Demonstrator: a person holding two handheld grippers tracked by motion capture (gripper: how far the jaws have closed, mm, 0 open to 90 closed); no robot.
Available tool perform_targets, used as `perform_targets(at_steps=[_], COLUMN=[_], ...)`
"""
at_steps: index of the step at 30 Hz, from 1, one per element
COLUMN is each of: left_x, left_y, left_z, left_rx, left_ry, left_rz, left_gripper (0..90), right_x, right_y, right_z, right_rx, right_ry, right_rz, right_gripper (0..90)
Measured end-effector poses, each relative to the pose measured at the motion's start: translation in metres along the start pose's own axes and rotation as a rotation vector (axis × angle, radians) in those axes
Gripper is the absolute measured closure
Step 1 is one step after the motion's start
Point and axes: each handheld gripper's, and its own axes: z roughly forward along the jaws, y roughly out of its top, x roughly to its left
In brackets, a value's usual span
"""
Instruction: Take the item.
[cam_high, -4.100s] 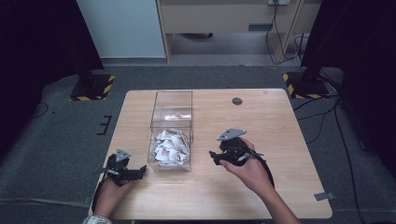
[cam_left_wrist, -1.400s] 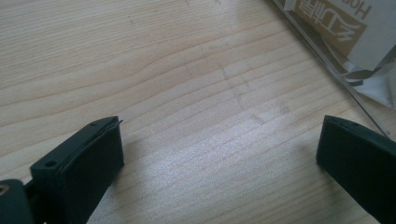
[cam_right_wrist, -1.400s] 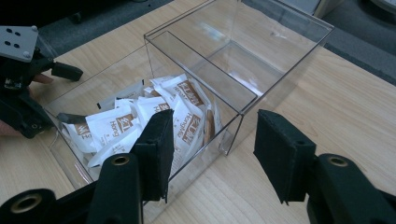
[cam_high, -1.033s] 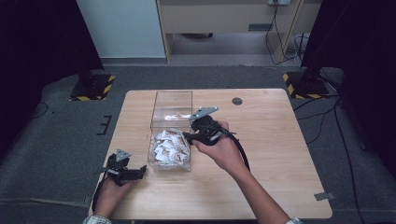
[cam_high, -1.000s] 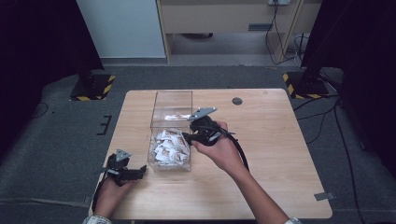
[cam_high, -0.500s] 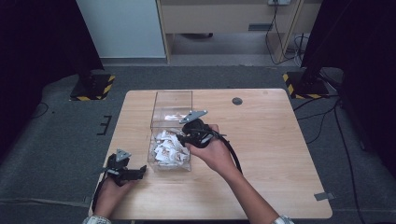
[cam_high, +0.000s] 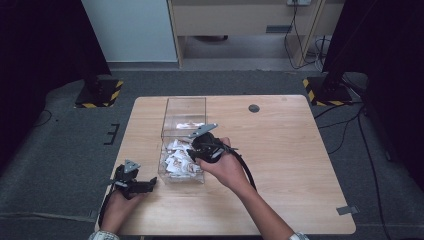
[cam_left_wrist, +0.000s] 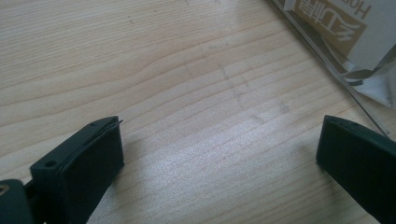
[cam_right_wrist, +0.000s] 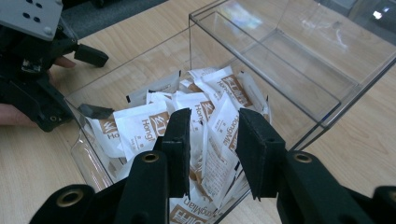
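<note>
1. On the wooden table (cam_high: 290, 150) in the high view, a clear box (cam_high: 184, 142) holds a heap of white sachets (cam_high: 176, 159) in its near half. The right gripper (cam_high: 196, 150) leans over the box's right wall above the sachets; the left gripper (cam_high: 134, 184) rests near the table's front left corner, well apart from the box.
2. In the left gripper view, the jaws stand wide apart over bare wood with nothing between them; the box wall (cam_left_wrist: 327, 70) crosses the upper right corner.
3. In the right gripper view, the right gripper (cam_right_wrist: 212, 140) hangs just above the sachets (cam_right_wrist: 205, 116). Its jaws have just been closing, and a gap remains with a sachet showing in it; whether the pads press it I cannot tell.
</note>
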Motion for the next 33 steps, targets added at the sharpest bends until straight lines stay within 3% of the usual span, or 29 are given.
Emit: perform_targets(at_steps=[10,33], left_x=[0.000,0.000], left_y=[0.000,0.000], left_z=[0.000,0.000], left_rx=[0.000,0.000], left_ry=[0.000,0.000], left_rz=[0.000,0.000], left_gripper=[0.0,0.0], right_x=[0.004,-0.001], right_y=[-0.008,-0.016], right_z=[0.012,0.031], right_rx=[0.014,0.047], right_ry=[0.024,0.014], right_rz=[-0.001,0.018], right_gripper=[68.0,71.4])
